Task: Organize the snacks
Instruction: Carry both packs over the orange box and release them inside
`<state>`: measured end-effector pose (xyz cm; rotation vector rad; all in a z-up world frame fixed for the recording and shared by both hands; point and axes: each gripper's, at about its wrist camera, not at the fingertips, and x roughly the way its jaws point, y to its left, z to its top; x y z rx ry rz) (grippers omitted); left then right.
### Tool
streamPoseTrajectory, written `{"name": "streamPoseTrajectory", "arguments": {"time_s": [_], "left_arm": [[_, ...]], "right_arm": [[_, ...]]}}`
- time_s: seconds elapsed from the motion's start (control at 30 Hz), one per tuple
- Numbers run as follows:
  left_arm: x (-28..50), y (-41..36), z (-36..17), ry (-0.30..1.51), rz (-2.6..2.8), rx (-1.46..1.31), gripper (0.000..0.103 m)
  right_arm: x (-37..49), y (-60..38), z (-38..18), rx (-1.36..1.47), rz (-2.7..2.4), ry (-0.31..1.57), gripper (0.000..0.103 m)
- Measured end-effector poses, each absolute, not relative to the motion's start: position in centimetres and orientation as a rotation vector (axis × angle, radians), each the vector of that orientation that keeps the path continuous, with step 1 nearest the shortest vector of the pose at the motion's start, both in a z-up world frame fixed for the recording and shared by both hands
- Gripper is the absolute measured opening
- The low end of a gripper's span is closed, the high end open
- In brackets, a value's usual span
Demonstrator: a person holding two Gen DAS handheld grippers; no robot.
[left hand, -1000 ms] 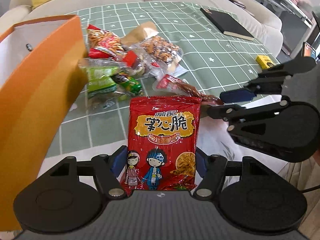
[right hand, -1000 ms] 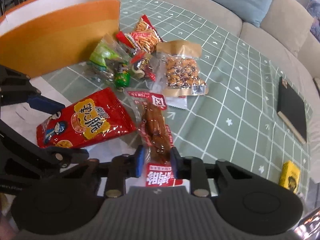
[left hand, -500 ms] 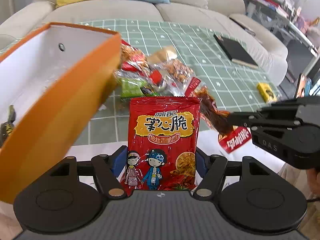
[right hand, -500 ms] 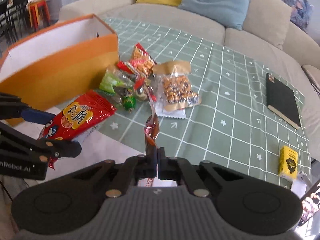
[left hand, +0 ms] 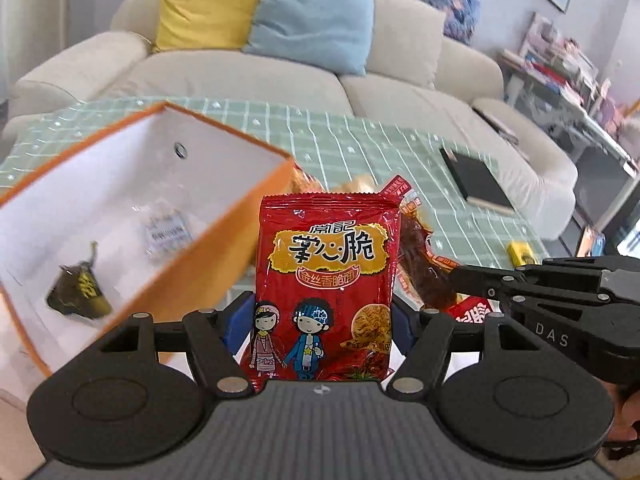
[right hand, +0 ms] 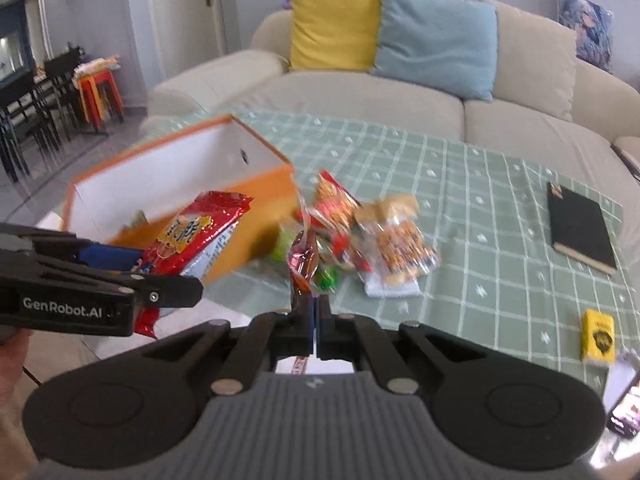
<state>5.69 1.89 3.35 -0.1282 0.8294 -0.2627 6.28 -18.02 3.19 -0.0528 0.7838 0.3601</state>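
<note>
My left gripper (left hand: 320,324) is shut on a red noodle-snack packet (left hand: 326,280) and holds it upright in the air beside the orange box (left hand: 224,224); it also shows in the right wrist view (right hand: 192,236). My right gripper (right hand: 316,312) is shut on a clear packet of brown meat snack (right hand: 303,260), which hangs edge-on above the table; it shows in the left wrist view (left hand: 420,268) just right of the red packet. The orange box (right hand: 260,196) is open, white inside, with a dark packet (left hand: 78,290) and a clear packet (left hand: 166,232) on its floor.
A pile of snack packets (right hand: 372,236) lies on the green checked tablecloth (right hand: 480,200) right of the box. A black notebook (right hand: 580,228) and a small yellow box (right hand: 597,336) lie at the right. A beige sofa (right hand: 400,96) stands behind.
Both grippers have risen with their packets. The left one has moved toward the box, whose inside now shows. The meat packet has lifted off the table and hangs from the right gripper.
</note>
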Motion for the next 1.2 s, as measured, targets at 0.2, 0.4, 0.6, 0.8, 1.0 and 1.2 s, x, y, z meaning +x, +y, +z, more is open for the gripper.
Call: {"name": "streamPoseTrajectory", "arguments": {"time_s": [0.2, 0.4, 0.6, 0.8, 1.0, 1.2], "left_arm": [[6.7, 4.9, 5.6, 0.810, -0.162, -0.168, 0.078], [7.9, 8.2, 6.9, 0.785, -0.052, -0.171, 0.078], [10.0, 11.3, 6.9, 0.818, 0.036, -0.134, 0.078], [12.3, 13.2, 5.7, 0.872, 0.072, -0.097, 0.078], [14.3, 13.9, 2.9, 0.961, 0.109, -0.041, 0.078], [15.4, 14.0, 1.0, 1.027, 0.107, 0.000, 0.078]], "right_arm": [[7.9, -15.3, 5.9, -0.044, 0.434, 0.721, 0.000], [10.0, -11.4, 7.8, -0.065, 0.524, 0.667, 0.000], [12.9, -7.7, 8.3, -0.057, 0.606, 0.666, 0.000], [15.7, -4.1, 7.2, -0.120, 0.645, 0.685, 0.000], [18.1, -0.8, 4.7, -0.188, 0.674, 0.751, 0.000], [20.0, 1.2, 1.7, -0.243, 0.685, 0.836, 0.000]]}}
